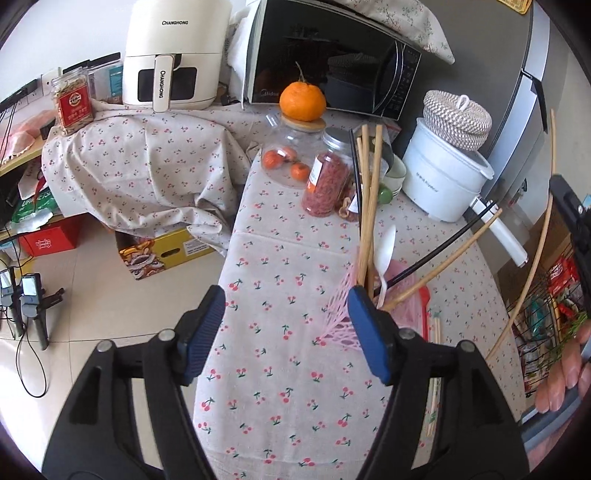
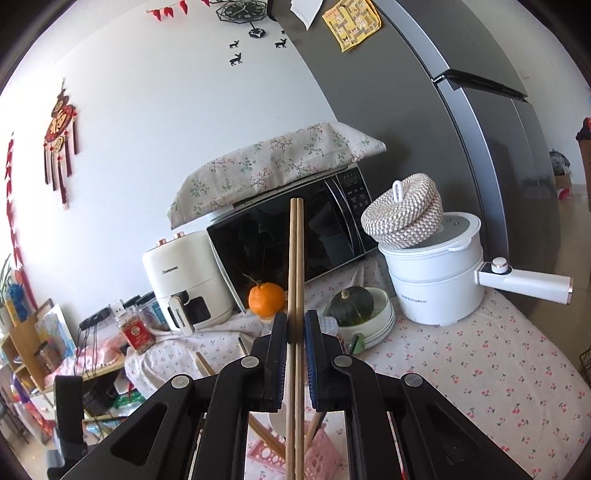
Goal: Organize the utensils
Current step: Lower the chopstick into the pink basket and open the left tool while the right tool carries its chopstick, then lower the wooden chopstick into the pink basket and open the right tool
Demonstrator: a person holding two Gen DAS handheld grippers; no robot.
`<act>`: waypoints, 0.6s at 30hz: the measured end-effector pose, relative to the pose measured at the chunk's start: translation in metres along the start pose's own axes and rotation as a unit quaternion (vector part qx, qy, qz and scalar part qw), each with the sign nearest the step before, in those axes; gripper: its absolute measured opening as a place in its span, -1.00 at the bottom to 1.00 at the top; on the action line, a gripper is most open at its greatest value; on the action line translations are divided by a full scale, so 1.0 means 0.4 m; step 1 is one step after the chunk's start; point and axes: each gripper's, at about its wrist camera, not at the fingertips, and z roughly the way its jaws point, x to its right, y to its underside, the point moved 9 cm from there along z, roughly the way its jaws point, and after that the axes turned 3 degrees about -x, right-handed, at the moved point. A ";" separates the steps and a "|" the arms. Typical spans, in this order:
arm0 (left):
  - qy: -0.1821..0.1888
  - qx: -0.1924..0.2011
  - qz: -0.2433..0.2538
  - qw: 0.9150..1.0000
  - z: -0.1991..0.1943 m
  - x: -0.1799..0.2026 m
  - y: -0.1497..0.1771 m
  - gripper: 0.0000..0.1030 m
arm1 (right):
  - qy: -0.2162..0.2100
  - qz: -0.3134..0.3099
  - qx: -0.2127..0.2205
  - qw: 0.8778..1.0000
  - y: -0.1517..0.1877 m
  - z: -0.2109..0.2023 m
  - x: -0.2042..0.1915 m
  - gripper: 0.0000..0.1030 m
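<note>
With the left gripper (image 1: 286, 325) standing released and empty beside the pink basket (image 1: 338, 317) of utensils on the worktop, the right gripper (image 2: 295, 332), jaws clenched on a wooden chopstick pair (image 2: 296, 258), likely must lower them into that basket next.

This is a lived-in home kitchen corner. A table under a cherry-print cloth (image 1: 280, 280) carries a white air fryer (image 1: 173, 55) at the far left, a microwave (image 1: 332, 62) under a floral cover beside it, and a white electric pot (image 1: 443, 181) to the right. A tall grey fridge (image 2: 480, 122) stands far right. Red festive hangings (image 2: 61, 136) and a clock (image 2: 242, 11) decorate the white wall; cardboard boxes (image 1: 162, 254) sit on the tiled floor.
</note>
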 end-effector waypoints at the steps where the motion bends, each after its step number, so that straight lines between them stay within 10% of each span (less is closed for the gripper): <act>1: 0.000 -0.008 0.006 1.000 0.005 -0.001 0.008 0.37 | 0.005 -0.001 0.012 1.000 -0.001 0.006 -0.009 -0.82; 18: 0.000 -0.058 0.026 0.998 0.054 -0.020 0.041 0.44 | 0.085 -0.028 0.124 0.988 0.074 0.133 -0.075 -0.82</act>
